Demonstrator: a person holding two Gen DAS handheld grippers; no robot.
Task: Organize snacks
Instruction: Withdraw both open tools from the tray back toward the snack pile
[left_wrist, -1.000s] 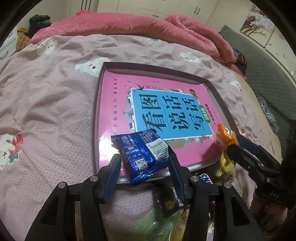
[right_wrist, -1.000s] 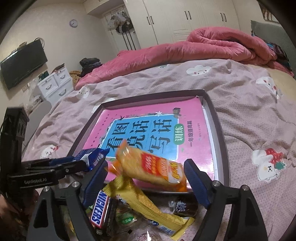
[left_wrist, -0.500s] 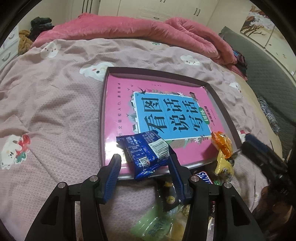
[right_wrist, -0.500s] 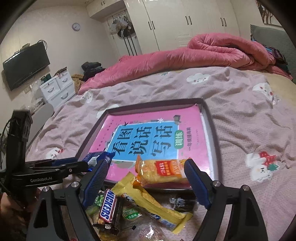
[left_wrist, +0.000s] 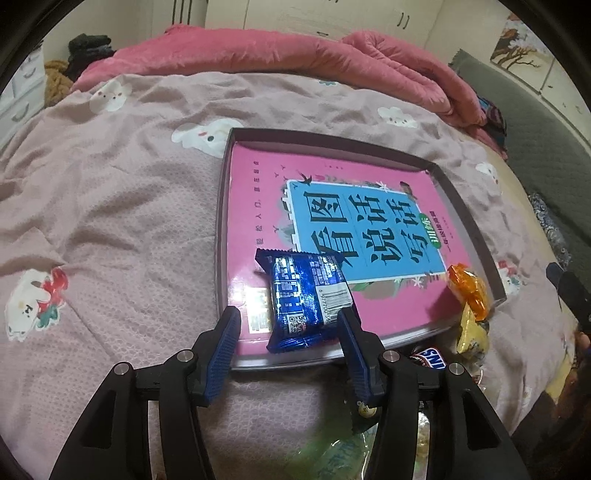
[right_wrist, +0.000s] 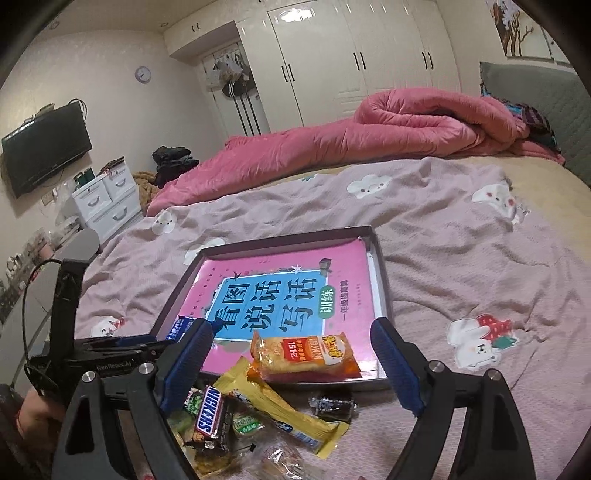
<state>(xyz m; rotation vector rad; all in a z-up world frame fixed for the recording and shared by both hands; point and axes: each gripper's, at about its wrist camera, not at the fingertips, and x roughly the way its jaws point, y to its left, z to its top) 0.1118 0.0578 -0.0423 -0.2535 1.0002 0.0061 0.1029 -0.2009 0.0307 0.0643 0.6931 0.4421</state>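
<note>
A blue snack packet (left_wrist: 306, 299) lies flat on the pink book (left_wrist: 258, 206) inside the dark-rimmed tray (left_wrist: 221, 221). My left gripper (left_wrist: 290, 314) straddles it with a gap at the left pad, so it is open. An orange snack packet (right_wrist: 306, 356) rests on the tray's (right_wrist: 384, 295) near edge. My right gripper (right_wrist: 291, 323) hovers above it, jaws opening wide and touching nothing. The left gripper (right_wrist: 177, 332) shows side-on at the left of the right wrist view. In the left wrist view the orange packet (left_wrist: 467, 291) sits at the tray's near right corner.
A loose pile lies on the bedsheet in front of the tray: a Snickers bar (right_wrist: 210, 413), a long yellow packet (right_wrist: 280, 413), a small dark packet (right_wrist: 332, 404) and green packets (left_wrist: 340, 454). A pink duvet (right_wrist: 332, 147) is bunched at the bed's far side.
The orange packet dropped from between the right jaws onto the tray's near edge. The right gripper drew back and up. The blue packet settled flat on the book; the left gripper stayed.
</note>
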